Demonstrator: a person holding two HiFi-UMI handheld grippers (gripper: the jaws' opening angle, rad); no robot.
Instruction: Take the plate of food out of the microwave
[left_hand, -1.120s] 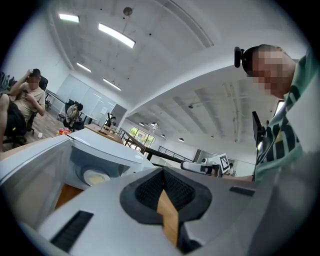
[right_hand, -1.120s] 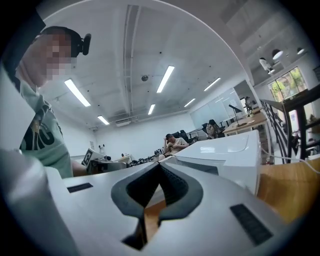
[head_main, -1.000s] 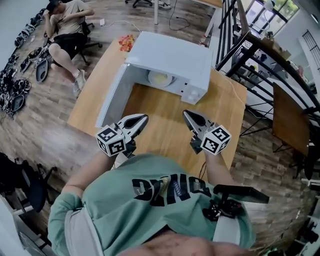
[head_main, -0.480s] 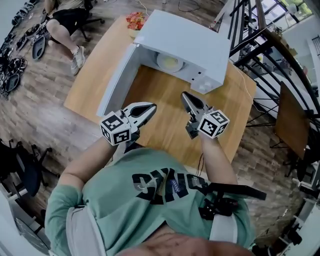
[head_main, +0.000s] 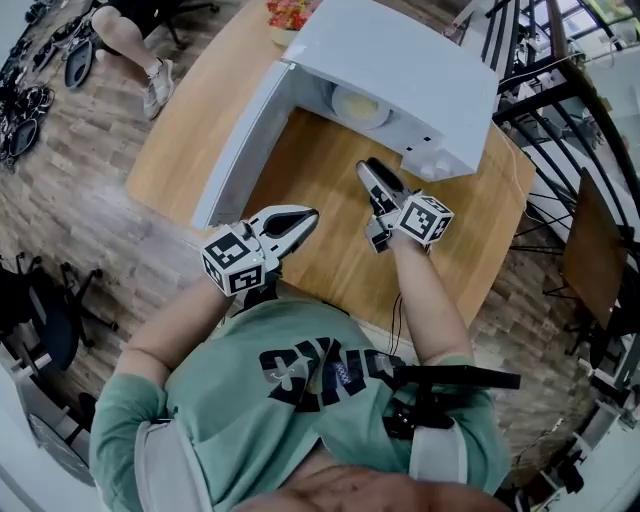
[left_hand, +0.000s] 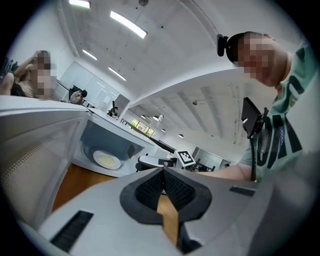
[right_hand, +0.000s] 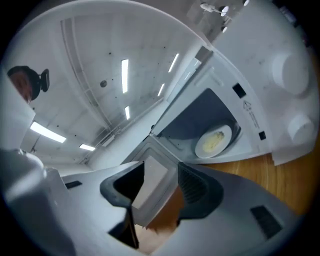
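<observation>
The white microwave (head_main: 400, 60) stands at the far side of the wooden table (head_main: 320, 190), its door (head_main: 240, 150) swung open to the left. Inside lies a white plate (head_main: 360, 105) with pale yellow food, also seen as the plate (left_hand: 106, 159) and the plate (right_hand: 215, 141). My right gripper (head_main: 370, 172) hovers over the table just in front of the opening; its jaws are opening with nothing between them (right_hand: 160, 182). My left gripper (head_main: 298, 218) hangs back near the table's front edge, shut and empty (left_hand: 163, 175).
A red snack bag (head_main: 290, 12) lies behind the microwave. A seated person's legs (head_main: 130, 30) are at the far left. Black railing (head_main: 560, 80) runs along the right. The open door walls off the left side of the table.
My right gripper has moved forward towards the microwave opening. The left gripper has barely shifted. The head camera has leaned in closer over the table.
</observation>
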